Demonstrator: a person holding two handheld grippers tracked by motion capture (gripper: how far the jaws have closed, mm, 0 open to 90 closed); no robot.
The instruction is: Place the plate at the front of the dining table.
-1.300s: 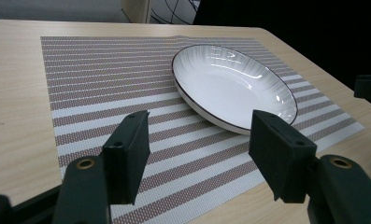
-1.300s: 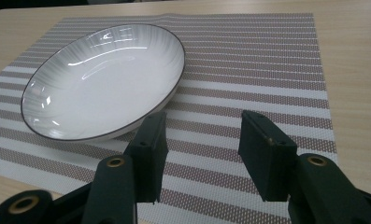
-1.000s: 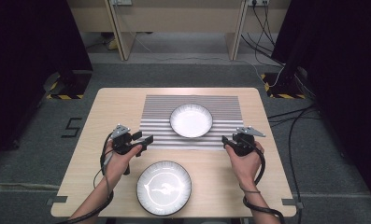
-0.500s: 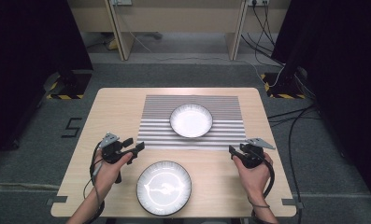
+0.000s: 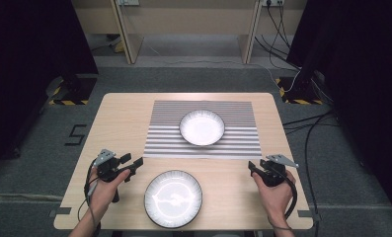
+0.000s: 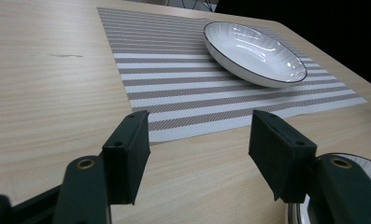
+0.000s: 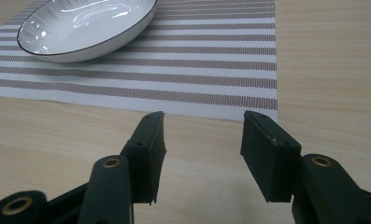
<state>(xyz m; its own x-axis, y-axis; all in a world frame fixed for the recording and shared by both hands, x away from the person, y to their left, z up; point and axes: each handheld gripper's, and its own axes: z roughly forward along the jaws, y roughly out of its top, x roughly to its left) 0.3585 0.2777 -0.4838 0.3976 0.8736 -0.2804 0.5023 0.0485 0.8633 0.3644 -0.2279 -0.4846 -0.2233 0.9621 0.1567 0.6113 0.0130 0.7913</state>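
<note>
High view: left gripper [image 5: 134, 165] and right gripper [image 5: 253, 168] both low over bare wood at the near side of the table [image 5: 119, 113], jaws spread wide, nothing held. Between them, at the near edge, the plate [image 5: 173, 198]; well beyond, the bowl [image 5: 202, 127] on the striped mat [image 5: 164, 123].

Probably about to take the plate, closest to the left gripper, just right of it. Best done by swinging that gripper right, coming in low and level, sliding one jaw under the rim and one over, then pinching on the rim alone before lifting flat. Glazed and slick, likely to slip if tilted.

Left gripper view: plate rim [image 6: 356, 161] behind the right-hand jaw, bowl [image 6: 253, 51] far ahead.

Little in the way: near mat edge [image 7: 174, 105] just ahead of the right gripper's jaws, easy to snag; bowl well apart. Floor cables at far right, no concern.
</note>
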